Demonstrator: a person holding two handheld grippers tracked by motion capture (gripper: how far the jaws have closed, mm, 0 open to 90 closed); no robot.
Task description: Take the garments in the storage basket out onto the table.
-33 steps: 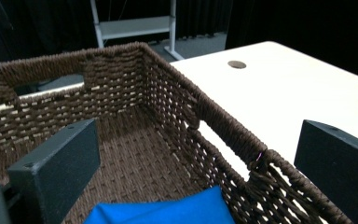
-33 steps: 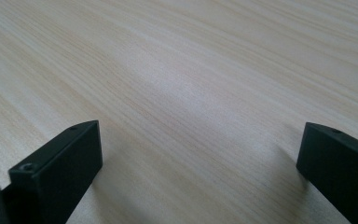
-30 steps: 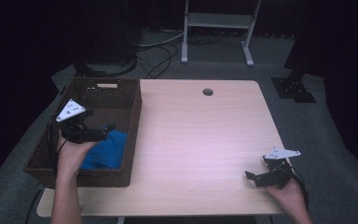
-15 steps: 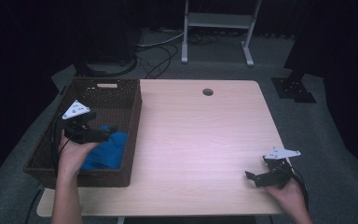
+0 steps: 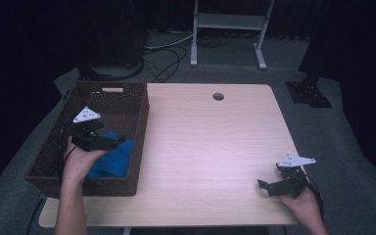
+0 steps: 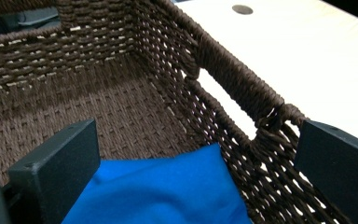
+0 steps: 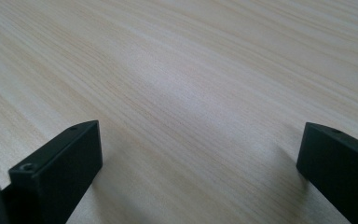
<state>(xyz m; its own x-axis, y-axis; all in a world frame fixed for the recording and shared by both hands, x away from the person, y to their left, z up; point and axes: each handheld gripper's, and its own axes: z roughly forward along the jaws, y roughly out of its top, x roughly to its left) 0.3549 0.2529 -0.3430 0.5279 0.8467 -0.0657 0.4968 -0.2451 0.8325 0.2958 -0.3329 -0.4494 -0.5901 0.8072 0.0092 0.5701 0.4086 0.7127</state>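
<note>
Cloth: a blue cloth lies in the near part of the basket, lower left of the high view.
Basket: a dark woven basket sits at the table's left edge.
Left gripper: above the cloth, jaws wide apart, gripping nothing.
Right gripper: lower right, low over the bare table, jaws spread, empty.
</note>
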